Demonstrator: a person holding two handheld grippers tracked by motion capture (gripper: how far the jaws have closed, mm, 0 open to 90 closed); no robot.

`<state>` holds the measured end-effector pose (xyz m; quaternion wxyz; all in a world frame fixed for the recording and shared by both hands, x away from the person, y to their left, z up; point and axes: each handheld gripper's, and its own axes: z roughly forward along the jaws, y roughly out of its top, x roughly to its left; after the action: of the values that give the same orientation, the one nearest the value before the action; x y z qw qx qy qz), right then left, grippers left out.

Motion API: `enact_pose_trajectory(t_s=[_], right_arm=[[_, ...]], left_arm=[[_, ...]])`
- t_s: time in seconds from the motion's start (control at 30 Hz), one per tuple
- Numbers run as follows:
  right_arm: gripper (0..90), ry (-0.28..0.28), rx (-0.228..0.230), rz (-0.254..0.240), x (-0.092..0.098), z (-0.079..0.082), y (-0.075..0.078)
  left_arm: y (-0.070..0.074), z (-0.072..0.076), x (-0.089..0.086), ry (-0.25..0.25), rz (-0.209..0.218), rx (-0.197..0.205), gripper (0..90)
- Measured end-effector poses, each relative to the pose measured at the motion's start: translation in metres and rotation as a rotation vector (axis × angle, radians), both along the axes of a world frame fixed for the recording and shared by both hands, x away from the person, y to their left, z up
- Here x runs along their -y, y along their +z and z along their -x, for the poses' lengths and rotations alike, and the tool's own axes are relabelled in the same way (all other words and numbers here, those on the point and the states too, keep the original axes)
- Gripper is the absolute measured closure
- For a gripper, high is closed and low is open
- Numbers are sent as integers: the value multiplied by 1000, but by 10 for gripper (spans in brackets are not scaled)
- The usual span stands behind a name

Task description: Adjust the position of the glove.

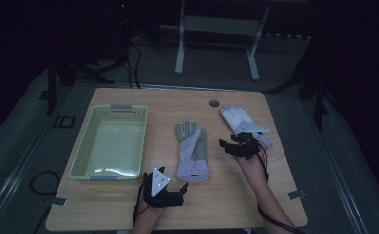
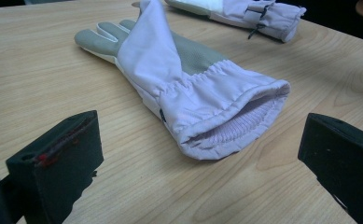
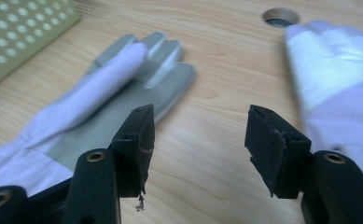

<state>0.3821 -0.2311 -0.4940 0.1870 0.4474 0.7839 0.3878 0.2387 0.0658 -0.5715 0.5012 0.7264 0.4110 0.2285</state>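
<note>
Nothing binned so far: my basket (image 1: pixel 90 130) sits bare, the grey-palmed glove (image 1: pixel 192 151) lies mid-worktop (image 1: pixel 236 195), the white glove (image 1: pixel 240 122) far right, and both my left gripper (image 1: pixel 170 192) and right gripper (image 1: pixel 233 146) hover, jaws apart, holding nothing.

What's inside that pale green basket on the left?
Nothing shows inside the basket: its bare pale floor is visible across the high view. Both gloves lie outside on the table.
</note>
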Motion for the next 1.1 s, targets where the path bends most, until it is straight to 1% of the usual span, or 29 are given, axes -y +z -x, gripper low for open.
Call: enact_pose_trajectory(t_s=[0.1, 0.17, 0.2, 0.27, 0.33, 0.5, 0.6, 0.73, 0.87, 0.93, 1.1], right_arm=[[431, -10, 0, 21, 12, -5, 3], [434, -13, 0, 27, 15, -7, 4], [447, -27, -5, 35, 27, -11, 5], [449, -37, -10, 29, 36, -14, 6], [456, -56, 0, 26, 44, -17, 7], [458, -85, -1, 9, 63, -29, 10], [458, -91, 1, 5, 71, -35, 12], [459, -92, -11, 6, 81, -43, 13], [459, -105, -17, 5, 89, -53, 15], [459, -102, -19, 4, 92, -58, 16], [459, -93, -27, 25, 94, -70, 18]], left_arm=[[0, 0, 0, 1, -1, -1, 0], [0, 0, 0, 1, -2, -1, 0], [0, 0, 0, 1, -1, -1, 0], [0, 0, 0, 2, 0, 0, 0], [0, 0, 0, 1, 0, 0, 0], [0, 0, 0, 2, 1, -2, 0], [0, 0, 0, 1, 2, -2, 0], [0, 0, 0, 1, 0, -2, 0], [0, 0, 0, 1, 0, -2, 0], [0, 0, 0, 2, 0, -2, 0], [0, 0, 0, 4, -2, -3, 0]])
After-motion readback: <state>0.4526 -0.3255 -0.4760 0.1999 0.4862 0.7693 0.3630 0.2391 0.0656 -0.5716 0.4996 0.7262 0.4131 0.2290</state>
